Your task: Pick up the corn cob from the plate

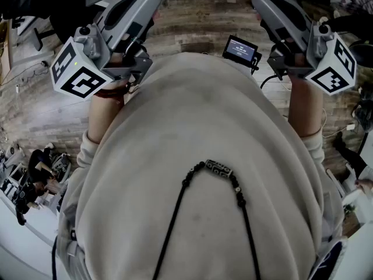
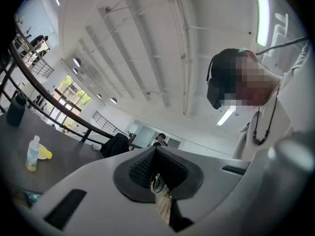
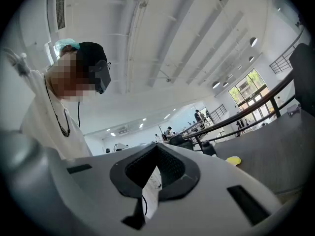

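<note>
Left claw [image 2: 155, 156] and right claw [image 3: 158, 154] are both closed and empty, up in open air, well apart from a yellow thing [image 3: 233, 160], maybe the corn cob, on the grey surface [image 3: 275, 156].

Clear bottle [image 2: 32, 153] on grey table [image 2: 14, 173]

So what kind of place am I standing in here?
Probably a large open-plan workspace or lab hall. It has a high white ceiling with beams and strip lights, a dark railing running past tall windows, and a wood-plank floor underfoot.
</note>
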{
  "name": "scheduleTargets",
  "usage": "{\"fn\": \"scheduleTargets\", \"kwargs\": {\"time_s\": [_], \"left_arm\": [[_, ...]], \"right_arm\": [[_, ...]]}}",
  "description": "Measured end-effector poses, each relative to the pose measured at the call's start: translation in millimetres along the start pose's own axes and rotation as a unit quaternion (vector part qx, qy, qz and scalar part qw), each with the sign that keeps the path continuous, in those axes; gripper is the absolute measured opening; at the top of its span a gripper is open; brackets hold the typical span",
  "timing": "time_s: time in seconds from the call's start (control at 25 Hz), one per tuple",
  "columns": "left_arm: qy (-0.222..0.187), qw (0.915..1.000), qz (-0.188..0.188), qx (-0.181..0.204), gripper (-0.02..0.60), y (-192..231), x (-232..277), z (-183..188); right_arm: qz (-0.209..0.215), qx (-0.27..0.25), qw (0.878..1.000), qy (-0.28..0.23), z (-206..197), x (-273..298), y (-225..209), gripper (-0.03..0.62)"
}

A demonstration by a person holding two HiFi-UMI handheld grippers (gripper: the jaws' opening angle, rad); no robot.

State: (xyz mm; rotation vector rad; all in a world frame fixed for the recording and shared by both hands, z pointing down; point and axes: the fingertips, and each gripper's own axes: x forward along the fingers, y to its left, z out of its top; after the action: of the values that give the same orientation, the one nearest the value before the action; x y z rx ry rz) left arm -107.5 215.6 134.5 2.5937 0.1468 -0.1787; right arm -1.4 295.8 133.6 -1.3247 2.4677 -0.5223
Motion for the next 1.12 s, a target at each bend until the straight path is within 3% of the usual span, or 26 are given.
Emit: {"fn": "scheduleTargets", "kwargs": {"time_s": [0.56,0.92,1.12], "left_arm": [[0.04,0.999,-0.018,0.006,0.002,-7.6,9.4,-16.1],[0.053,0.9985,-0.011,0.004,0.002,-12.7,24.7,-26.4],[0.057,0.9982,0.011,0.012,0.002,-2.9,38.0,-29.8]], "right_arm": [[0.004,0.009,1.0,-0.001,-0.4,-2.9,-3.0,0.015],[0.018,0.024,1.0,0.009,-2.3,-10.0,-12.1,0.015],[0.02,0.046,0.999,-0.005,-6.3,-30.0,-28.7,0.015]]}}
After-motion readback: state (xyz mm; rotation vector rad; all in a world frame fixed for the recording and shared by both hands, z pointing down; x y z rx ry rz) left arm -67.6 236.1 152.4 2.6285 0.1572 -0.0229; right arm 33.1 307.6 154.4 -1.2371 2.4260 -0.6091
